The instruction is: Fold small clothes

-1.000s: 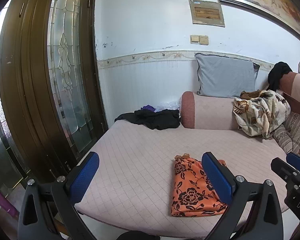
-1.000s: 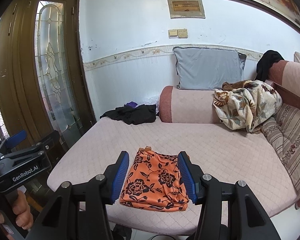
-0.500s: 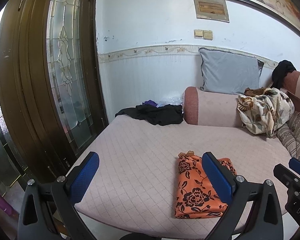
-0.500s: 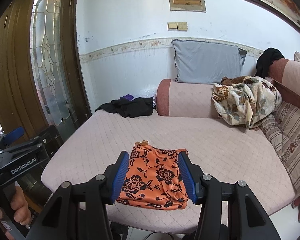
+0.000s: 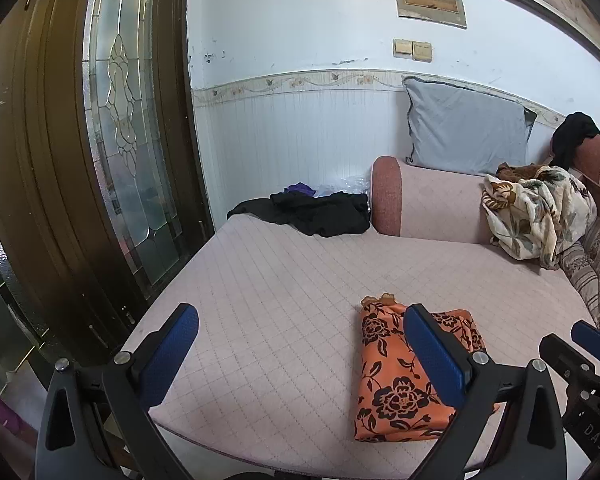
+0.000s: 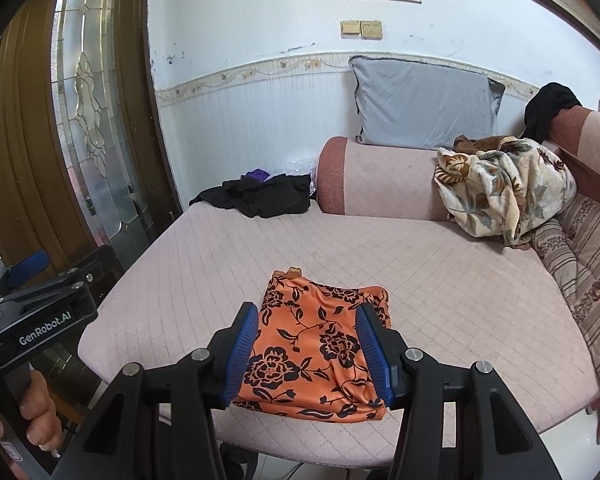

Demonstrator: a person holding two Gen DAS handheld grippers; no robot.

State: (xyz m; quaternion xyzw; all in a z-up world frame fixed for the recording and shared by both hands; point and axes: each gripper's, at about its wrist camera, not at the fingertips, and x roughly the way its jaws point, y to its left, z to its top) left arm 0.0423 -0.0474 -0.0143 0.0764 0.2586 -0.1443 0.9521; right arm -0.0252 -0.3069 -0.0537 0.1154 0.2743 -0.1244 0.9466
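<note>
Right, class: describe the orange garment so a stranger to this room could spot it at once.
Find the pink quilted couch seat. Near its front edge lies the folded orange cloth, flat. It alone is bright orange with black flowers; the black clothes sit crumpled at the back, and the cream floral blanket is heaped far right.

Pink quilted daybed (image 6: 440,280), diamond-stitched cover, front edge rounded. Folded orange garment with black flowers (image 6: 320,344) lies flat near front edge, right of centre in left wrist view. Crumpled black clothes (image 6: 260,196) at far left corner; purple item (image 6: 256,175) and clear plastic behind them, by wall. Pink bolster with reddish end (image 6: 380,176) across far end; grey pillow (image 6: 420,104) stands behind it against wall. Cream floral blanket (image 6: 504,192) bunched at far right corner. Striped cushion (image 6: 588,264) along right side.
</note>
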